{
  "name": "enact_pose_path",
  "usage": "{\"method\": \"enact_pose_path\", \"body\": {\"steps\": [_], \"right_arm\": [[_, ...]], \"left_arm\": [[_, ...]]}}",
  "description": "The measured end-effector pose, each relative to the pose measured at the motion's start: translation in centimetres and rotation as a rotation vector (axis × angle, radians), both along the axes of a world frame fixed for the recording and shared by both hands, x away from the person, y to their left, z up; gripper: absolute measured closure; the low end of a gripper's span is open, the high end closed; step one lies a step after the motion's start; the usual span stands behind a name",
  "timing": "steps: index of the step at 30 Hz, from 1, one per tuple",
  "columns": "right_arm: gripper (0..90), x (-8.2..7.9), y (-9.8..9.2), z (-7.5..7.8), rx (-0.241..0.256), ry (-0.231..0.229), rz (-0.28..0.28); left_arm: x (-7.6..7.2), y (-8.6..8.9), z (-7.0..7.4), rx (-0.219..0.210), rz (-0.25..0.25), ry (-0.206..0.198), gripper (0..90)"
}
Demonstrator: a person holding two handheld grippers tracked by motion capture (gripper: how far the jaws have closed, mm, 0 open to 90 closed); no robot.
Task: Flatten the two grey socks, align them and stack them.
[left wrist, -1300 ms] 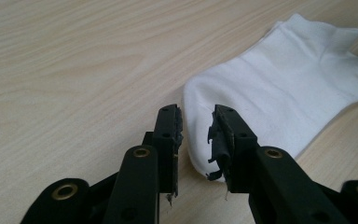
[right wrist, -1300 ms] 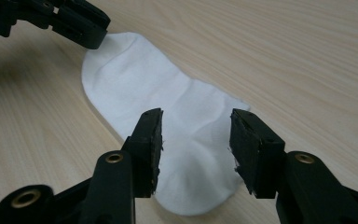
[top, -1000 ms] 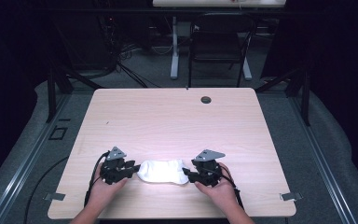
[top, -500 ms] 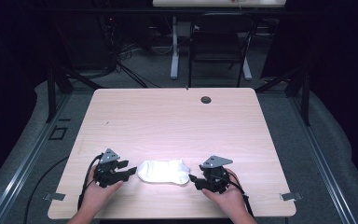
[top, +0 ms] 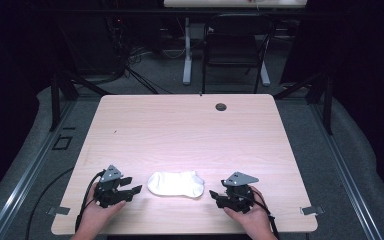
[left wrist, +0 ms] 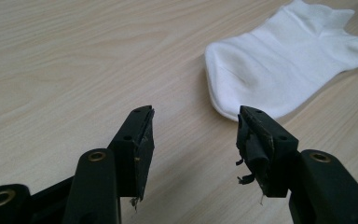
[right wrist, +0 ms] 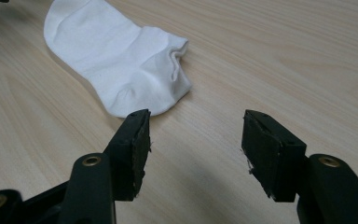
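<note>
With both sets of jaws spread and holding nothing, the step in hand looks like taking the sock (top: 175, 183) by its two ends, and that would go best if each lower jaw slid flat along the table (top: 190, 130) under the fabric edge before closing, so both layers get pinched. The left gripper (top: 130, 191) rests low near the table's front edge, just beside the toe end. The right gripper (top: 215, 195) sits opposite by the cuff, neither touching the sock between them.
</note>
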State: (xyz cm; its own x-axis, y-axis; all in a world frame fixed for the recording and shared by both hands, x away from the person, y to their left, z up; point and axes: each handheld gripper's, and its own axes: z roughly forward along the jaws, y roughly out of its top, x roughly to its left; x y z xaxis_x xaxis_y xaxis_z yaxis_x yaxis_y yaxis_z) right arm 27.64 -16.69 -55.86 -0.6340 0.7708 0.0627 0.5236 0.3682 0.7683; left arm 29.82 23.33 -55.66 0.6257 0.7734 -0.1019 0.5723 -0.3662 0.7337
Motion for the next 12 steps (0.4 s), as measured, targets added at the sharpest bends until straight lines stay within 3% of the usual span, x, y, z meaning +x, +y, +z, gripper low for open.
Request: {"method": "enact_pose_path", "body": {"steps": [4,12], "right_arm": [[41.9,-0.10,0.11,-0.23,-0.002,-0.001,0.011],[43.6,0.06,0.33,-1.05,0.014,0.004,0.018]], "left_arm": [[0.18,0.43,-0.25,0.015,-0.012,0.005,45.6],[0.79,0.83,-0.41,-0.016,0.024,0.008,45.1]]}}
